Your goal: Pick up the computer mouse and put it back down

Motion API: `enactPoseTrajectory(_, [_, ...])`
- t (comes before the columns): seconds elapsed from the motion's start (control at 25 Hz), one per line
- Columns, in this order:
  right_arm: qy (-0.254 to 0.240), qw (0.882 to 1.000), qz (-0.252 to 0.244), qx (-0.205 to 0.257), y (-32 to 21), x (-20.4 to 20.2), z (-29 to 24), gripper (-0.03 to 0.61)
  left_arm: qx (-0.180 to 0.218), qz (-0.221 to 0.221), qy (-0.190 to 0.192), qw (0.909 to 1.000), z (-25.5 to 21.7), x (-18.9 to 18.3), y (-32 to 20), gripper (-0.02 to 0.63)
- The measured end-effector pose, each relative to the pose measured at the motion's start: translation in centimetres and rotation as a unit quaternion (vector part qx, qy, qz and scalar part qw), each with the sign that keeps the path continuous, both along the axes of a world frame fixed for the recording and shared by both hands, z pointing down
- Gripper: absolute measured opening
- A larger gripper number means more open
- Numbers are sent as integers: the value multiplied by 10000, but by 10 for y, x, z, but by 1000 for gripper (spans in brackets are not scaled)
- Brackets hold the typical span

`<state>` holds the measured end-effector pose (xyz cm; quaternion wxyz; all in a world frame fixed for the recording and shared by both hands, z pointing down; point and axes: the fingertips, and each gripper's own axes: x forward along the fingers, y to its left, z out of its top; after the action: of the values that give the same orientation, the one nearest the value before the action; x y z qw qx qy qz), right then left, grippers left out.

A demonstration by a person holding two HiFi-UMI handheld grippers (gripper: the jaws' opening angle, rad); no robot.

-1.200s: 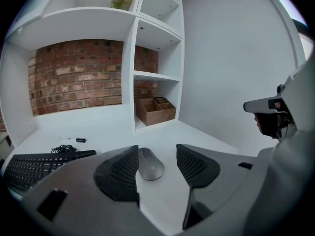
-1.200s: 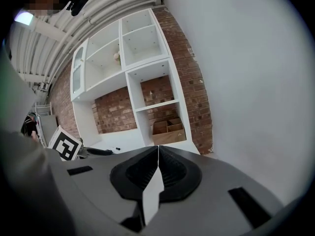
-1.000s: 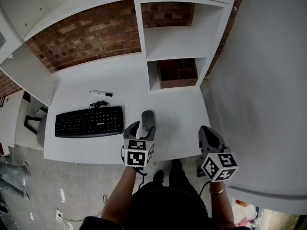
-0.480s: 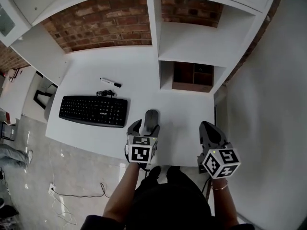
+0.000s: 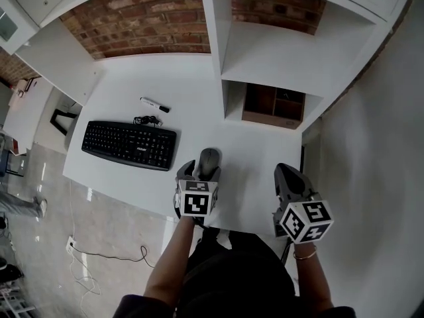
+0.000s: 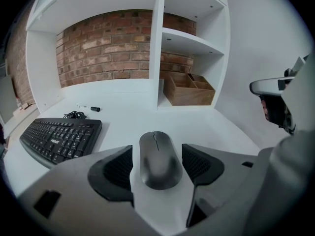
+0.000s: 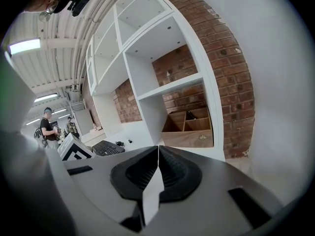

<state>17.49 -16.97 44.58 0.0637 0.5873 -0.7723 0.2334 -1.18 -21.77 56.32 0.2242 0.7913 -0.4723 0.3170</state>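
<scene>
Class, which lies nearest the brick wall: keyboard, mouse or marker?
The marker, just beyond the keyboard; the mouse lies nearest the desk's front edge.

A grey mouse (image 5: 209,159) lies on the white desk (image 5: 132,85) between the jaws of the left gripper (image 5: 201,172), which have just been opening. A black keyboard (image 5: 129,146) sits to its left, with a coiled cable (image 5: 147,120) and a marker (image 5: 155,105) behind the keyboard. The right gripper (image 5: 286,176) hangs over the desk's front right corner. A wooden box (image 5: 273,106) stands in the lowest shelf compartment.
</scene>
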Motion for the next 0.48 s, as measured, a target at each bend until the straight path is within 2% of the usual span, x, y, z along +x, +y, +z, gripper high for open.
enactPoseTrajectory(0.24, [-19, 9998, -176, -89, -12, -4, 8, 6, -211, -103, 20, 9997, 14, 1, -3, 296])
enactPoseTrajectory(0.48, [-13, 9996, -232, -151, -19, -1, 14, 5, -249, -80, -48, 9996, 29, 8, -8, 296])
